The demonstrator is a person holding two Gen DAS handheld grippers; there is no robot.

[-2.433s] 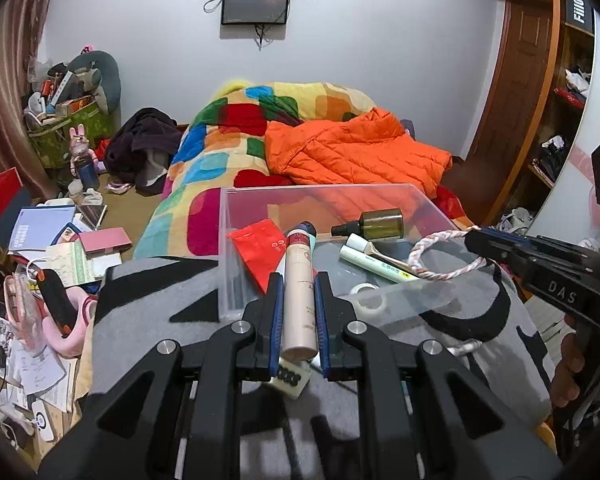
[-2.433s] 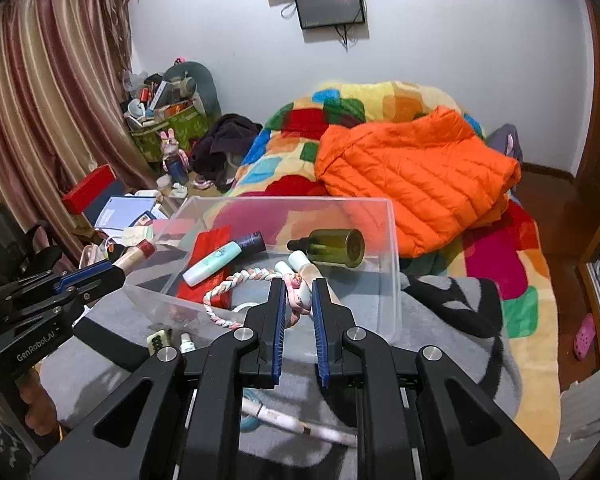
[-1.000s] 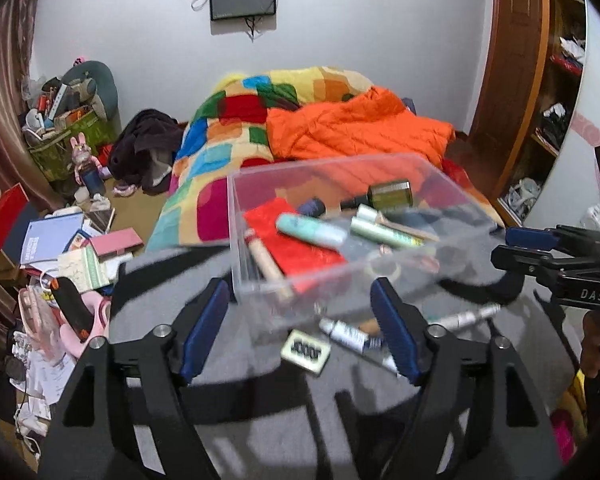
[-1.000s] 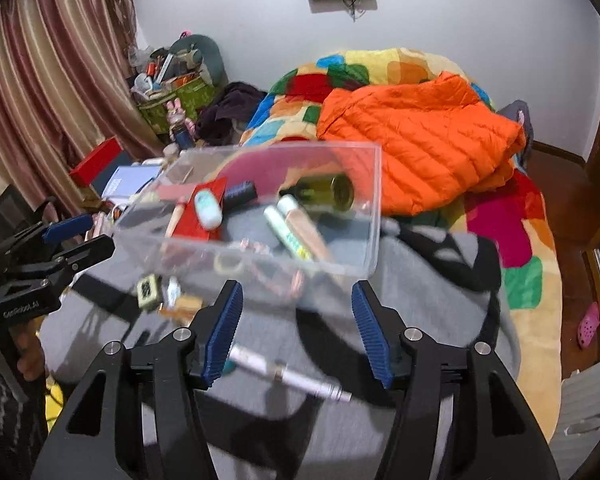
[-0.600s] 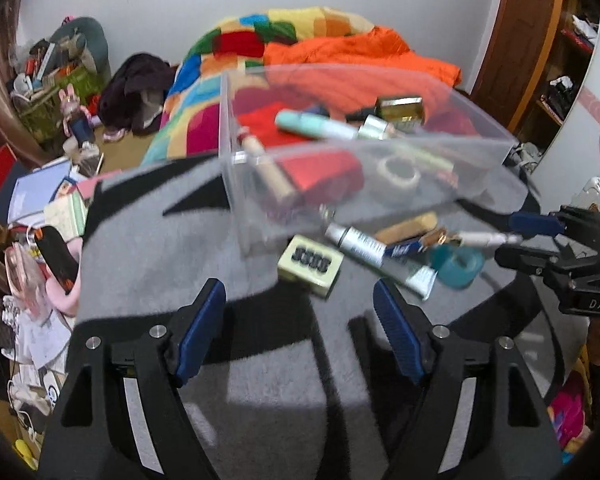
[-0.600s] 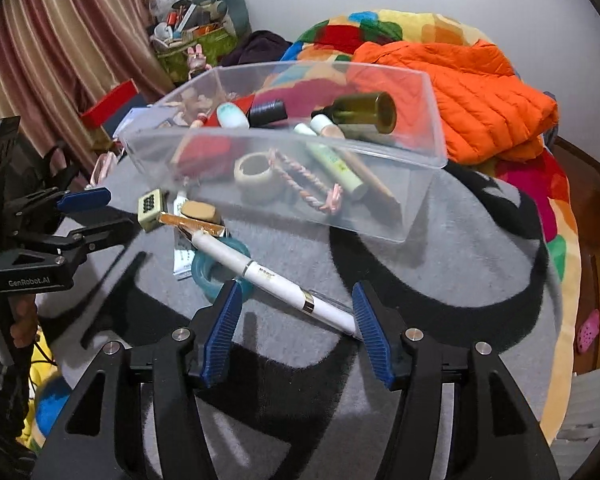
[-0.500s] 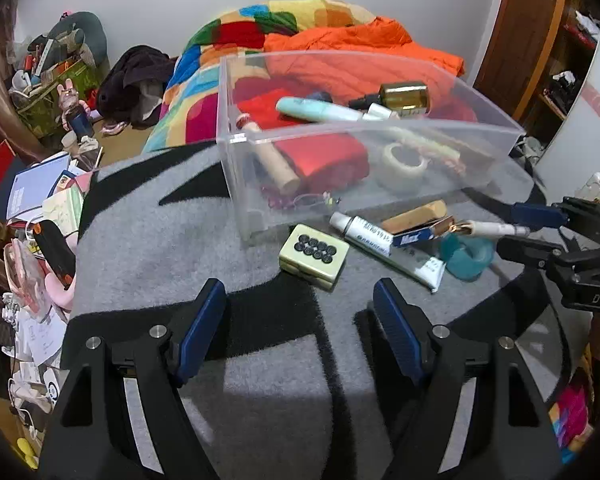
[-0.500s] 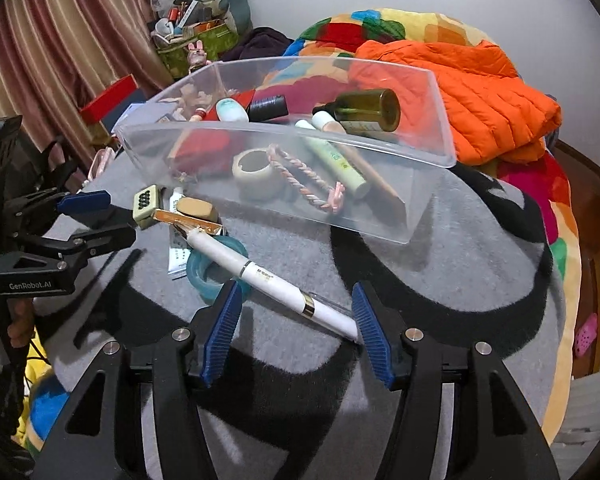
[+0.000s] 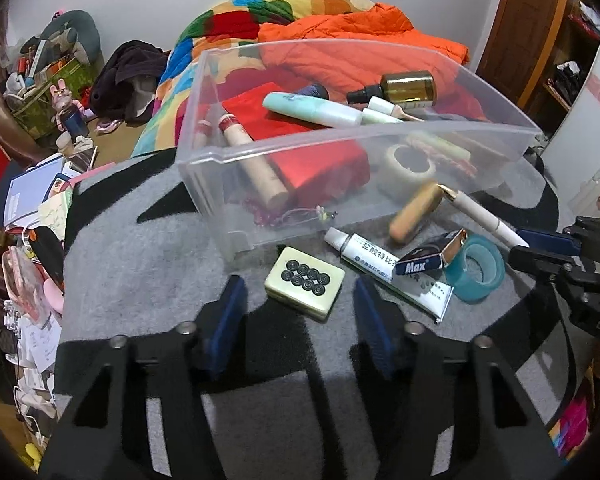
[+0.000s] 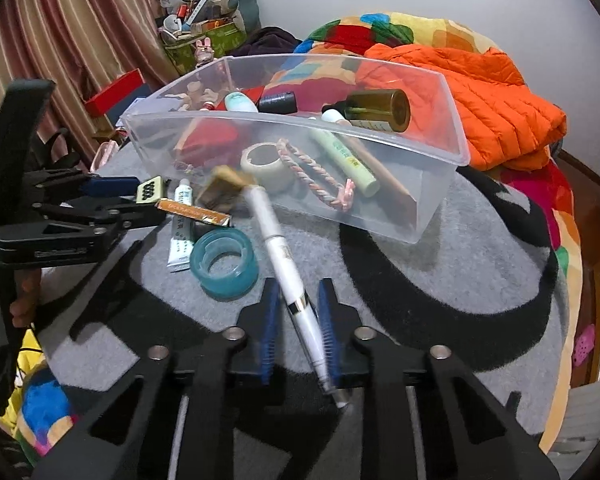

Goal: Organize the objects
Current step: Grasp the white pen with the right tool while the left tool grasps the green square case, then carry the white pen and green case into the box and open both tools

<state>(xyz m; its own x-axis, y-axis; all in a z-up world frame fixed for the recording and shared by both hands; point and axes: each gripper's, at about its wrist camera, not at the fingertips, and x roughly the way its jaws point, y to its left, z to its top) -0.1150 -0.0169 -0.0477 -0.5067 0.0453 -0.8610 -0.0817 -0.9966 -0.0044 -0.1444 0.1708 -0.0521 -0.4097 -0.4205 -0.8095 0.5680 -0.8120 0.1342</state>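
1. While the right gripper (image 10: 298,322) had just been closing, its fingers (image 10: 270,320) held a white pen (image 10: 288,276) with a gold band, lying on the grey and black surface (image 10: 440,280) before the clear bin (image 10: 440,200).
2. The left gripper (image 9: 300,316) had also just been narrowing; its fingers (image 9: 228,312) stood half apart, just short of a cream tile with eight black dots (image 9: 305,285), not touching it.
3. The pen's far tip was blurred, and the bin's front wall clouded what lay behind it.
4. Outside the bin lay one teal tape roll (image 10: 224,262), one ointment tube (image 9: 388,276), one blue Max box (image 9: 432,258) and one tan cylinder (image 9: 414,212).
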